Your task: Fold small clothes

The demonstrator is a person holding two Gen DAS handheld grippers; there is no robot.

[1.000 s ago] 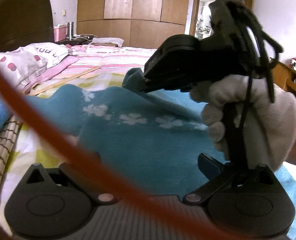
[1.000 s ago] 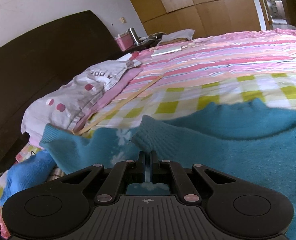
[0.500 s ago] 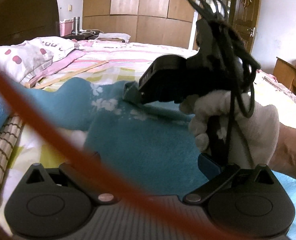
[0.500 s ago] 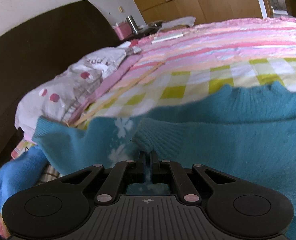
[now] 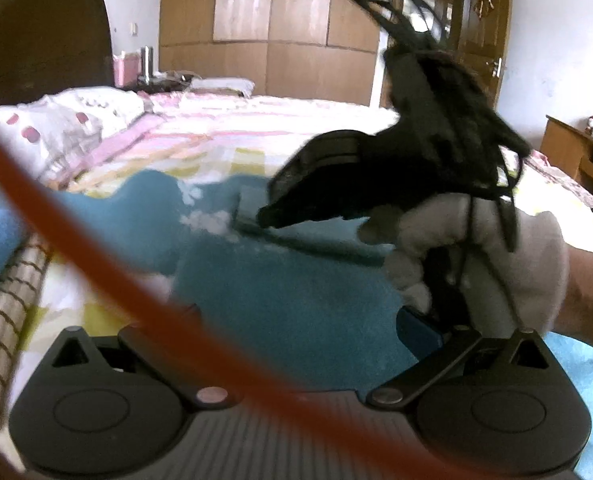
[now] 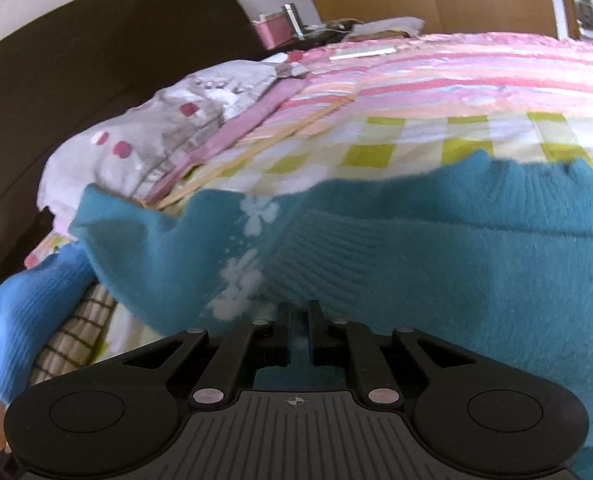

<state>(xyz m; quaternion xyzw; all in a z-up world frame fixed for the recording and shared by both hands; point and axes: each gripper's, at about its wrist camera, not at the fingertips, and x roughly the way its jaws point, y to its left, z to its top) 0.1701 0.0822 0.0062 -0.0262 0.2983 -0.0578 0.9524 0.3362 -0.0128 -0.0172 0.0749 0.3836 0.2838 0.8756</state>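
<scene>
Sweater (image 6: 436,264) cuff pinched in right gripper (image 6: 298,316) w/ jaws nearly together, lying across bed (image 6: 436,92) L-R; left gripper (image 5: 296,312) spread wide, empty, just behind.

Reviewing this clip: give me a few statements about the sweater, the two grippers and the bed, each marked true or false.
1. The right gripper has its jaws nearly closed on the ribbed sleeve cuff of the teal sweater. True.
2. The left gripper has its jaws shut on the sweater. False: they stand wide apart, with the sweater lying between them.
3. The sweater bears white flower prints. True.
4. The bedsheet under the sweater is plain white. False: it is yellow-green checked, with pink stripes farther back.
5. The hand holding the right gripper is bare. False: it wears a white glove.
</scene>
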